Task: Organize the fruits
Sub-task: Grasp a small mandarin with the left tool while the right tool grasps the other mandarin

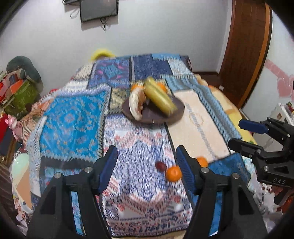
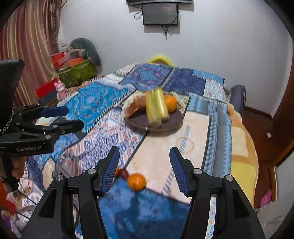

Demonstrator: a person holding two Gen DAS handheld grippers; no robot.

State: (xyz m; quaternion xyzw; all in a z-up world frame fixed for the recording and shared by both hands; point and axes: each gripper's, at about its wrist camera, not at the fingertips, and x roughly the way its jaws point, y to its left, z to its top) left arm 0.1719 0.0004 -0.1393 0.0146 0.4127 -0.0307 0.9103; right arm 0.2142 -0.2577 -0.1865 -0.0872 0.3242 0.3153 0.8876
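Observation:
A dark round plate [image 1: 170, 117] [image 2: 174, 121] on the patterned cloth holds yellow-green bananas [image 1: 159, 97] [image 2: 156, 106], a pale curved fruit [image 1: 135, 104] [image 2: 132, 104] and oranges [image 1: 161, 86] [image 2: 170, 103]. Near the front lie two loose oranges [image 1: 173, 173] [image 1: 202, 161] and a small dark red fruit [image 1: 161, 166] [image 2: 123, 173]. My left gripper [image 1: 147, 169] is open and empty, above the cloth, left of these. My right gripper [image 2: 145, 169] is open and empty over the near orange [image 2: 136, 182]; it also shows at the right of the left wrist view [image 1: 237, 134].
The cloth-covered table [image 1: 73, 119] [image 2: 216, 114] drops off at its sides. Boxes and bags [image 2: 75, 71] are stacked at the back left by a striped curtain [image 2: 31, 36]. A wooden door [image 1: 246, 46] stands at the right. A screen [image 2: 160, 14] hangs on the wall.

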